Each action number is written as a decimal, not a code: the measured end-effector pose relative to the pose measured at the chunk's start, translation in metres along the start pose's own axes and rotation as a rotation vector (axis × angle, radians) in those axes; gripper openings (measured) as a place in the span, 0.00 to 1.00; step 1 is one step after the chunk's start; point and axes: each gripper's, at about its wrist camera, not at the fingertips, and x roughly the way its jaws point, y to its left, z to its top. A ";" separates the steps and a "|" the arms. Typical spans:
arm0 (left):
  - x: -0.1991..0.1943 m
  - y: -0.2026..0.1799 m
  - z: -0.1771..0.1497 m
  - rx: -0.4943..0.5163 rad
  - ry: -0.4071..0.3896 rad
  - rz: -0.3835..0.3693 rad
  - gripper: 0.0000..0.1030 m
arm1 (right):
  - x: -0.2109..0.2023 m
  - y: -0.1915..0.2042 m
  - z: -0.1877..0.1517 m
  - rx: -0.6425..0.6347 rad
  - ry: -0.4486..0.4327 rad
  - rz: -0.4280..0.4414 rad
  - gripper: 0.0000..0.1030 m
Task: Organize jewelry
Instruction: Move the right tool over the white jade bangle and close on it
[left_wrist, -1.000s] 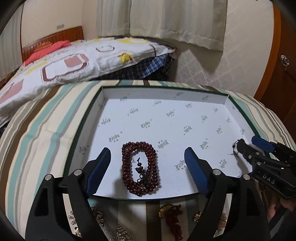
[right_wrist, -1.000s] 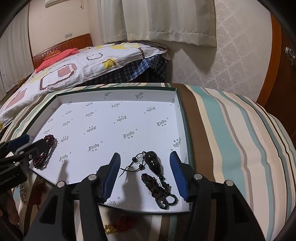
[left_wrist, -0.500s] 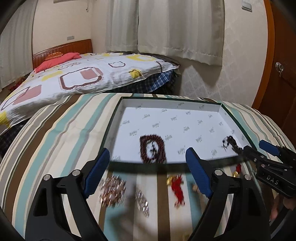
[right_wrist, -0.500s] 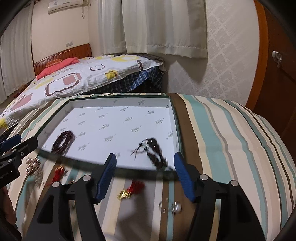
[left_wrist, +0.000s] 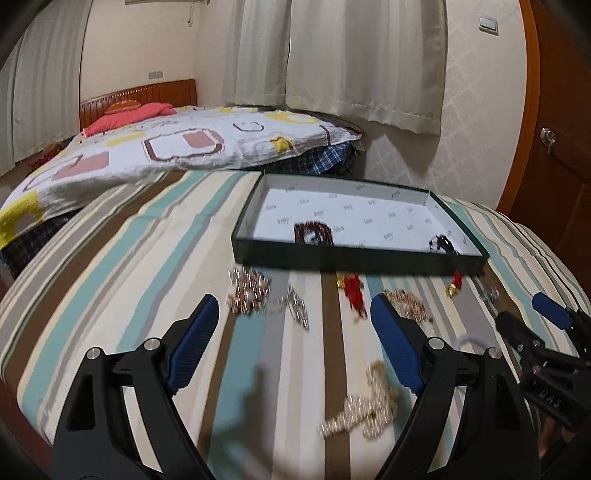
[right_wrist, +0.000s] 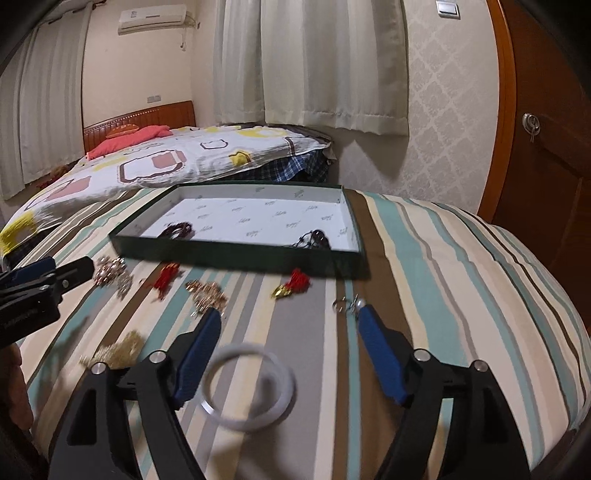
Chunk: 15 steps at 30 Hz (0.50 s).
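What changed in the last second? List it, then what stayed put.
Both grippers pulled back from the tray to the loose jewelry on the striped cloth. The left gripper stayed open and empty; the right gripper is opening, empty, over the white bangle. Red bead bracelet and dark pendant stayed in the tray.

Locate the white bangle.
In the right wrist view, the white bangle lies on the striped bedspread, low centre between the right hand-held gripper's opening jaws.

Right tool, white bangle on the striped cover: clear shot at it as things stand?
Probably yes. The white bangle lies flat on the striped cover, just ahead of the right tool, whose jaws are opening with nothing between them. No other jewelry sits on it; the left tool is off to the side.
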 end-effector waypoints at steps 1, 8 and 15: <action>-0.002 -0.002 -0.006 0.003 0.003 -0.001 0.81 | -0.001 0.002 -0.003 -0.004 -0.001 0.004 0.76; -0.002 -0.007 -0.030 0.027 0.027 0.003 0.83 | 0.003 0.018 -0.020 -0.045 0.027 0.021 0.80; 0.002 -0.010 -0.036 0.023 0.050 -0.002 0.83 | 0.011 0.020 -0.028 -0.038 0.083 0.031 0.80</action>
